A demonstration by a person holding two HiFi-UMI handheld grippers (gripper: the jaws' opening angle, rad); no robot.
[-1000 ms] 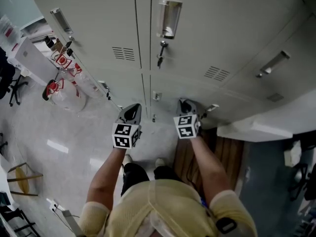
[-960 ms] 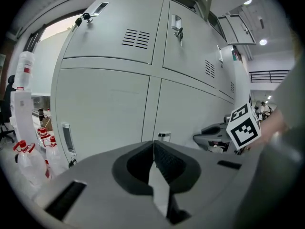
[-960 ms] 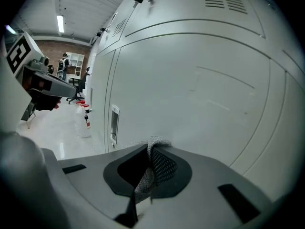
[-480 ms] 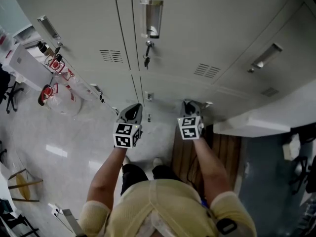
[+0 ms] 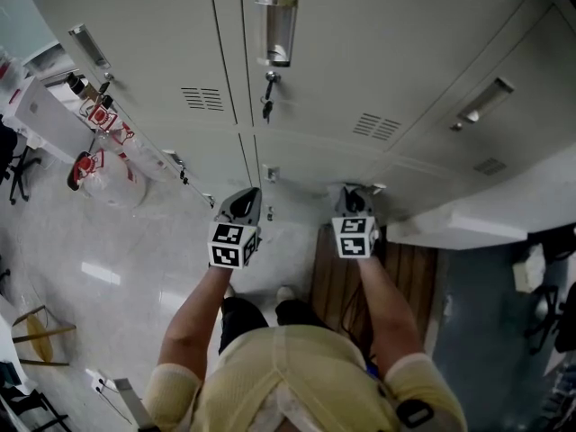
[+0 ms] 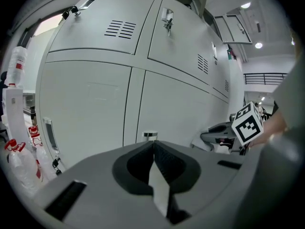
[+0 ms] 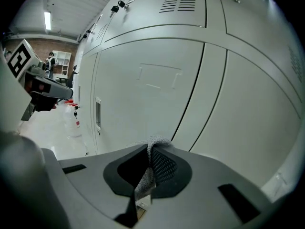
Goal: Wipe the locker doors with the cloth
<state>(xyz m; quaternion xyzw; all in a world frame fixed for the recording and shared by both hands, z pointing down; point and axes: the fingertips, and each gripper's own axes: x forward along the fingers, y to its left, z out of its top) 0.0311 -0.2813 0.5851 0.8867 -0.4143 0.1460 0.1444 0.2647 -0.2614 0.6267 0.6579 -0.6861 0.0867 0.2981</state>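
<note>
Before the grey locker doors (image 5: 378, 52), right gripper (image 5: 349, 196) grasps the cloth (image 7: 154, 143); left gripper (image 5: 243, 202) clenched, empty.

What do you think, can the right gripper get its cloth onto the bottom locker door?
Probably yes. The right gripper is shut on the cloth and points straight at the bottom locker door, close by, with nothing between them.

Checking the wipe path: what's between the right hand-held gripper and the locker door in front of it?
Only the cloth pinched in the right hand-held gripper; nothing else stands before the locker door, as the right gripper view shows.
</note>
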